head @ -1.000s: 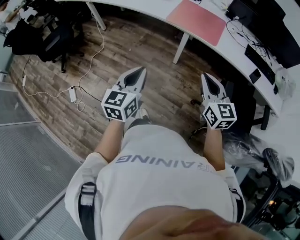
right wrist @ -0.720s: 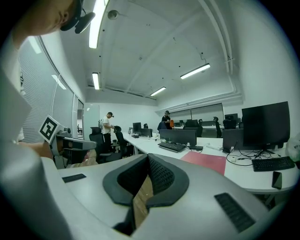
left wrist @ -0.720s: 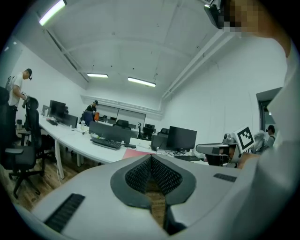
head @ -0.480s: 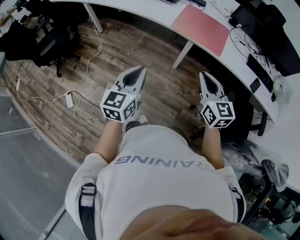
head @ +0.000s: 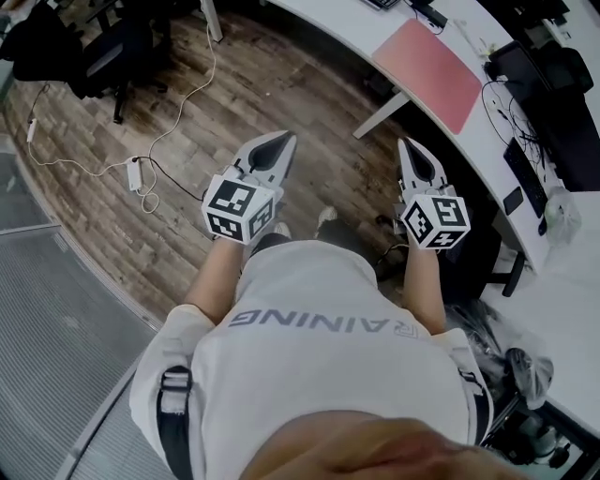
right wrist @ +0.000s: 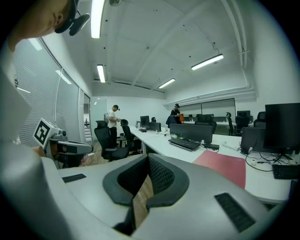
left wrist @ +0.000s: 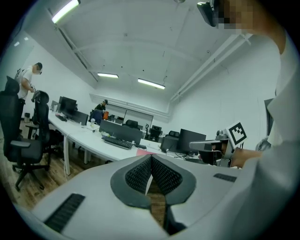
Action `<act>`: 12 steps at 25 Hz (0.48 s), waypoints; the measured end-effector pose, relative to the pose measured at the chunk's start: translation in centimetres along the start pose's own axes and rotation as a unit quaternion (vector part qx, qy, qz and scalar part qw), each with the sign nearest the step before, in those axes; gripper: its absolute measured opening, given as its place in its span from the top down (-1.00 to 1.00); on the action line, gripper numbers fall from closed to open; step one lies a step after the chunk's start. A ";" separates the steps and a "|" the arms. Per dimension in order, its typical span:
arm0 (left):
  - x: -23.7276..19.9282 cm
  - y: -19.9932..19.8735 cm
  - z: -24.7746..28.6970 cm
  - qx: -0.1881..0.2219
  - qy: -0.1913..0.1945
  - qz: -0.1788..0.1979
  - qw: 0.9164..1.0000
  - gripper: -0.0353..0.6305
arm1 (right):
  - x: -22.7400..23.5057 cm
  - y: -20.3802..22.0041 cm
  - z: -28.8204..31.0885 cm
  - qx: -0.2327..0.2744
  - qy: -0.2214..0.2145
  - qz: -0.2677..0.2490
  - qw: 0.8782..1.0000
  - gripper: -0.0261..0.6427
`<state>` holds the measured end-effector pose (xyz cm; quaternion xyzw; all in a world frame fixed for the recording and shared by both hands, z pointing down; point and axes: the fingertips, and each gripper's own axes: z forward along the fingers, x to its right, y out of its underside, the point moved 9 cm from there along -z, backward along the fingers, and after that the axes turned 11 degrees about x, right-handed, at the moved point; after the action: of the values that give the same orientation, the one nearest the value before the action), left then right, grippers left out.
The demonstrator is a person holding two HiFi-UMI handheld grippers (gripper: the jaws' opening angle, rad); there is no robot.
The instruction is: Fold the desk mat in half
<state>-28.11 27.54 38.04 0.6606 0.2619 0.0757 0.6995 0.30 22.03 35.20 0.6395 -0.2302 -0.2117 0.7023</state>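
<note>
Now, room: we log an open office with a wood-plank floor [head: 281, 84], ceiling strip lights [right wrist: 206, 61] and a long, curved white table [head: 349, 19].
Desk mat [head: 427, 61]: pink-red, lying flat and unfolded on the table, well ahead and to the right of both tools; neither touches it.
Mat axis: we read its long side along the table's front edge, up-left to down-right in the head view.
Left tool [head: 278, 141]: jaws pressed together, nothing between them, held over the floor.
Right tool [head: 410, 146]: jaws pressed together, empty, nearer the mat.
In the way: a white table leg [head: 380, 114] between us and the mat.
Around: monitors [head: 548, 84] and black cables [head: 502, 89] right of the mat; office chair [head: 103, 47] and white cable [head: 178, 103] on the floor, left.
</note>
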 end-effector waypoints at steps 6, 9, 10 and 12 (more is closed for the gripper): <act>-2.4 -0.4 1.0 -0.009 -0.026 0.010 1.000 0.81 | 0.8 0.7 4.0 -0.018 -0.021 0.010 1.000 0.85; -2.9 -0.5 2.3 -0.008 -0.037 0.009 0.999 0.81 | 2.3 0.8 5.6 -0.018 -0.026 0.017 0.999 0.85; -2.9 -0.6 2.8 -0.009 -0.040 0.008 0.999 0.81 | 2.8 0.8 6.0 -0.018 -0.027 0.021 0.999 0.85; -3.0 -0.8 4.0 -0.010 -0.043 0.009 0.999 0.81 | 4.1 0.6 6.8 -0.017 -0.027 0.029 0.999 0.85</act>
<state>-28.98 22.61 37.99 0.6583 0.2250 0.0566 0.7161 -0.41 14.21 36.57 0.6146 -0.2640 -0.2126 0.7123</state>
